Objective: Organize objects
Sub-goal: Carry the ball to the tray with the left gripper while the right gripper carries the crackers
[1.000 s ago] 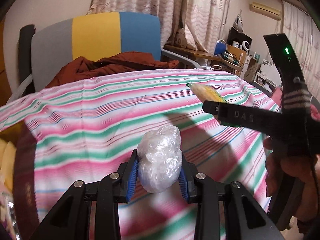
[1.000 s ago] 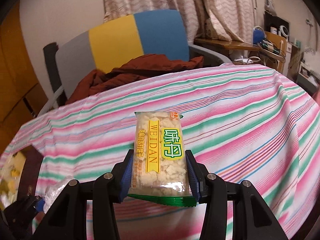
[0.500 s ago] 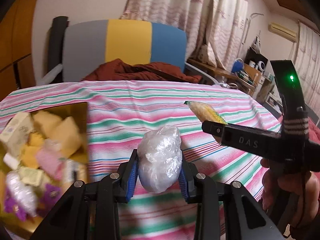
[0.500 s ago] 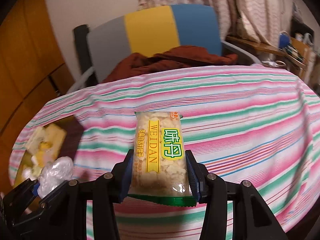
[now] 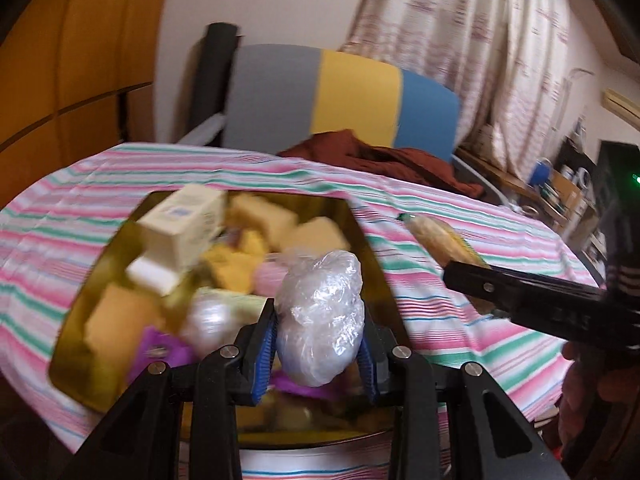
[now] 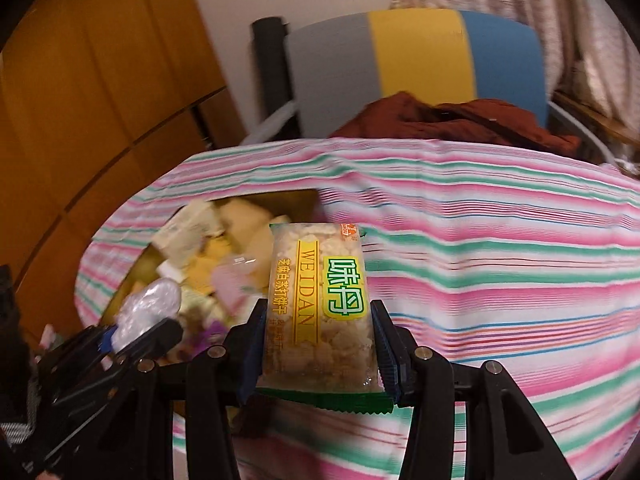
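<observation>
left tongs point(image 5: 316, 354) pinching clear plastic bundle point(image 5: 322, 316) above gold tin point(image 5: 370, 264); right tongs point(image 6: 316, 344) pinching weidan cracker packet point(image 6: 320, 308) beside tin.

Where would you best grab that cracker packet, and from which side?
Across its narrow width near the bottom end, coming in from below that sealed edge, as the right gripper does now. The cracker packet is long and flat, so the jaws span its short sides, pinch it firmly, and leave most of its length sticking out ahead.
</observation>
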`<action>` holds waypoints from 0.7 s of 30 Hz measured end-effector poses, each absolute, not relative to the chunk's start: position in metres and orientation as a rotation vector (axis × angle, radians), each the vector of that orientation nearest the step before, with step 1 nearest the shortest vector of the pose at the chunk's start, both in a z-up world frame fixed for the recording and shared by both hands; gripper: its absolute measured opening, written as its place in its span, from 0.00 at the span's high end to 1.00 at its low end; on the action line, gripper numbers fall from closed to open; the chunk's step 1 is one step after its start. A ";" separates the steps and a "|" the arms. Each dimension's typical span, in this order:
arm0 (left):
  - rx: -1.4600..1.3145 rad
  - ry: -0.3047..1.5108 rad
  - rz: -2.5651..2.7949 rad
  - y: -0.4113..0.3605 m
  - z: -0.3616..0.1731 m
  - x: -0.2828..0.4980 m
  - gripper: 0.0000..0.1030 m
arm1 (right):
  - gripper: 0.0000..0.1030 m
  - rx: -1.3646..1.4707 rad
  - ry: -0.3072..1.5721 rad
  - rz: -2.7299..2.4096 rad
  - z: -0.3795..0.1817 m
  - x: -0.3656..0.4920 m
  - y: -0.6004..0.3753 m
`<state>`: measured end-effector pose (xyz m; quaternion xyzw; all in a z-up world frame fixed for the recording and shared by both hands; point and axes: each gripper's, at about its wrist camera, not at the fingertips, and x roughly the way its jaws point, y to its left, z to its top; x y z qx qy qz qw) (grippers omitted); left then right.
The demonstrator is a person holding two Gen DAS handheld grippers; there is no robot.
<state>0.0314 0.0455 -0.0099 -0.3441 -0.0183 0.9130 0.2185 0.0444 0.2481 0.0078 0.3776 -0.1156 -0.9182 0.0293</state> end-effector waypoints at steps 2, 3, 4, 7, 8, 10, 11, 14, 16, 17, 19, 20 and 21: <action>-0.965 -0.064 2.550 0.034 -0.012 0.028 0.66 | 0.52 1.162 -0.343 -2.800 0.008 0.039 0.233; -0.968 -0.071 2.563 0.027 -0.013 0.026 0.66 | 0.52 1.163 -0.334 -2.786 0.007 0.037 0.228; -0.970 -0.077 2.573 0.022 -0.013 0.025 0.66 | 0.52 1.166 -0.325 -2.771 0.007 0.035 0.222; -0.989 -0.092 2.581 0.009 -0.016 0.017 0.66 | 0.52 1.171 -0.325 -2.713 0.005 0.028 0.205; -0.992 -0.094 2.586 0.007 -0.017 0.011 0.66 | 0.52 1.173 -0.319 -2.701 0.004 0.026 0.200; -1.001 -0.083 2.593 0.002 -0.018 0.007 0.66 | 0.52 1.179 -0.306 -2.677 0.002 0.022 0.191; -1.004 -0.080 2.599 0.000 -0.018 0.004 0.66 | 0.52 1.185 -0.306 -2.661 0.001 0.019 0.187; -1.022 -0.089 2.605 -0.006 -0.020 -0.008 0.66 | 0.52 1.199 -0.310 -2.631 -0.002 0.014 0.177; -1.035 -0.087 2.618 -0.009 -0.022 -0.017 0.66 | 0.52 1.200 -0.304 -2.629 -0.003 0.009 0.171; -1.051 -0.086 2.612 -0.009 -0.023 -0.022 0.66 | 0.52 1.200 -0.304 -2.631 -0.003 0.005 0.167; -1.087 -0.076 2.622 -0.009 -0.027 -0.032 0.62 | 0.50 1.202 -0.309 -2.647 -0.005 -0.001 0.162; -1.107 -0.071 2.640 -0.011 -0.028 -0.035 0.53 | 0.50 1.199 -0.320 -2.659 -0.006 -0.004 0.161; -1.117 -0.077 2.648 -0.012 -0.027 -0.036 0.50 | 0.46 1.199 -0.332 -2.662 -0.007 -0.006 0.161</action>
